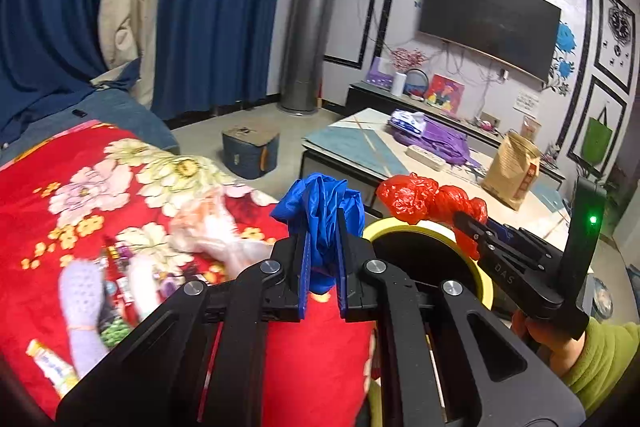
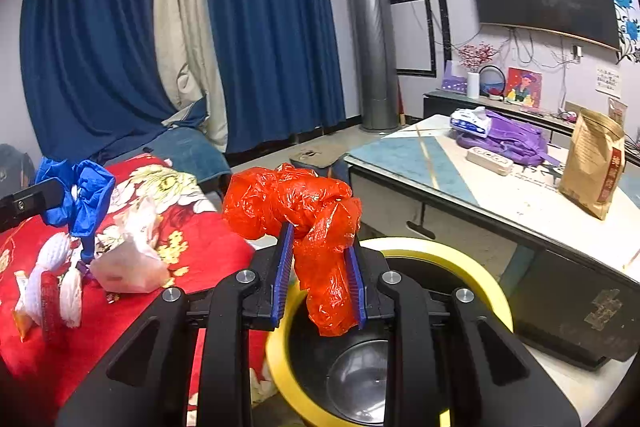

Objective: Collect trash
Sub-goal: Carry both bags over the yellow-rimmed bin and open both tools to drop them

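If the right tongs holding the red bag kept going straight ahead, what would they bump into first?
Probably nothing soon. The right tongs point over the yellow-rimmed bin, past the coffee table corner, toward the small box on the floor, though depth is hard to judge.

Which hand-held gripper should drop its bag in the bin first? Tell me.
Right. The right hand-held gripper holds the red plastic bag directly above the open yellow-rimmed bin. The left hand-held gripper grips the blue plastic bag beside the rim, over the red floral blanket.
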A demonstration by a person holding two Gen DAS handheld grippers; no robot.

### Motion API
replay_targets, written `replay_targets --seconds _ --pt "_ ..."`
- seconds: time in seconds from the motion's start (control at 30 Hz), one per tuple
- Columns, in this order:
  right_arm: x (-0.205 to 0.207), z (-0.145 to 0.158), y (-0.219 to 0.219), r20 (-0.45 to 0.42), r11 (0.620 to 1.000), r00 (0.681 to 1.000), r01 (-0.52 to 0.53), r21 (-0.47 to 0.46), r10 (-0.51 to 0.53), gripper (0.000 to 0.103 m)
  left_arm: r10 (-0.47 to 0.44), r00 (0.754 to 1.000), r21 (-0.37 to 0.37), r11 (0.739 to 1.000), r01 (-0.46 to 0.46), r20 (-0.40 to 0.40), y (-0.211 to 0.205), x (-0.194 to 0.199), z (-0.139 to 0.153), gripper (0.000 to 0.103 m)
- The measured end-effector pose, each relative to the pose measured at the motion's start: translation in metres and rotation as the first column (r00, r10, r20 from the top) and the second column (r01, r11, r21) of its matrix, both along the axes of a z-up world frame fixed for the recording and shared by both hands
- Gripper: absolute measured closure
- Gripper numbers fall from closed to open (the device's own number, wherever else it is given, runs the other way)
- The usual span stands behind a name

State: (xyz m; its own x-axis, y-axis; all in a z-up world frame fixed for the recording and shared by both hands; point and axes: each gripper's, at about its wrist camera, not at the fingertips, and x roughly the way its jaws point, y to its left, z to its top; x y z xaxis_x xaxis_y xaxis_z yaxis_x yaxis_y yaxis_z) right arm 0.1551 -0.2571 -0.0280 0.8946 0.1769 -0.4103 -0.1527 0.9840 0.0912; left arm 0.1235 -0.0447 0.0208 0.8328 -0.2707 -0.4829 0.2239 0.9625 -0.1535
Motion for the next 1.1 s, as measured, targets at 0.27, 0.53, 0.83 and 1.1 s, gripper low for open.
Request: replay_targets --seconds 0.27,0.53,0.83,1.1 --pt "-0.002 -0.005 -0.023 -0.013 0.999 0.999 0.05 0.001 -0.05 0.079 -0.055 0.999 0.011 0.998 0.055 -0.003 -0.029 0.007 -0.004 0.097" --pt "-0.002 -0.017 -0.044 -0.051 0.995 0.994 0.096 0.001 -0.096 0.079 -0.1 0.995 0.012 0.995 0.101 -0.02 -0.054 0.017 -0.013 0.097" --pt "0.0 -0.037 -0.068 -0.118 0.989 0.982 0.148 -0.006 -0.148 0.079 -0.163 0.985 0.019 0.986 0.164 -0.064 -0.09 0.029 -0.029 0.097" --pt "0.004 -0.055 -0.083 -0.177 0.984 0.969 0.178 0.008 -0.174 0.077 -0.213 0.97 0.026 0.976 0.217 -0.118 -0.118 0.044 -0.047 0.097"
